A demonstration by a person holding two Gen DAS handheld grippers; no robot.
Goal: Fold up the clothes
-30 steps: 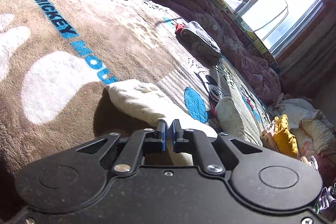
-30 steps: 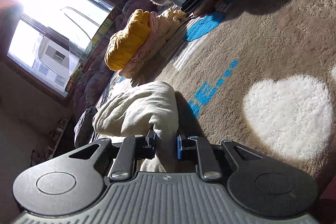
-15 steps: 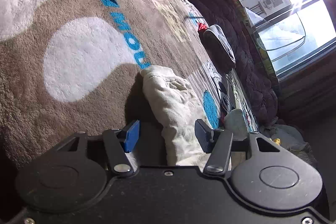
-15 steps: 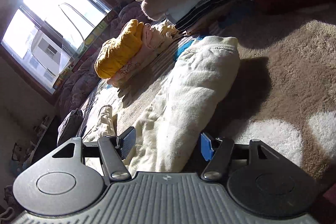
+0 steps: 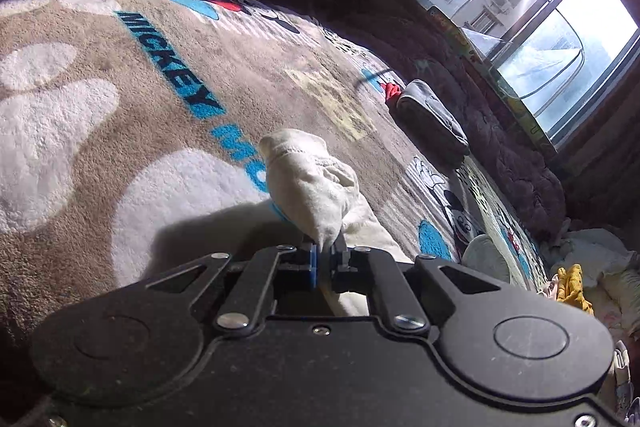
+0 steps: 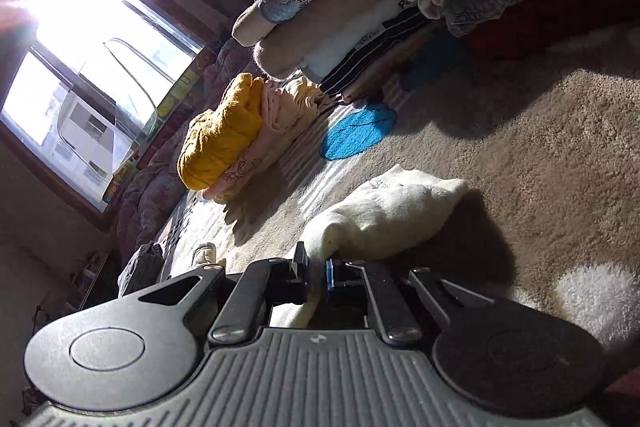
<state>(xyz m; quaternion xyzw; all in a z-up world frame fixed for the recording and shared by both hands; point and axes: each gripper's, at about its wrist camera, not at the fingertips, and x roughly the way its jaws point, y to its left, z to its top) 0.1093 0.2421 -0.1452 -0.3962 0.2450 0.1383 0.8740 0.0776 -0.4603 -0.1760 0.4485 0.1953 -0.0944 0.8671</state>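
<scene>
A cream garment (image 5: 312,187) lies bunched on the brown Mickey Mouse blanket (image 5: 120,75). In the left wrist view my left gripper (image 5: 326,259) is shut on one end of it, and the cloth rises in a peak out of the blue pads. In the right wrist view my right gripper (image 6: 318,273) is shut on another part of the same cream garment (image 6: 388,215), which stretches away to the right over the blanket (image 6: 540,155).
A folded pile with a yellow top (image 6: 224,135) sits near the window (image 6: 80,75). A tall stack of folded clothes (image 6: 360,7) stands at the far right. A dark folded item (image 5: 432,123) lies on the blanket towards the window (image 5: 532,19). More clothes (image 5: 580,279) lie at the right edge.
Both grippers let go of the cream garment, stood open over it half a second ago, and have since shut on it at new spots.
</scene>
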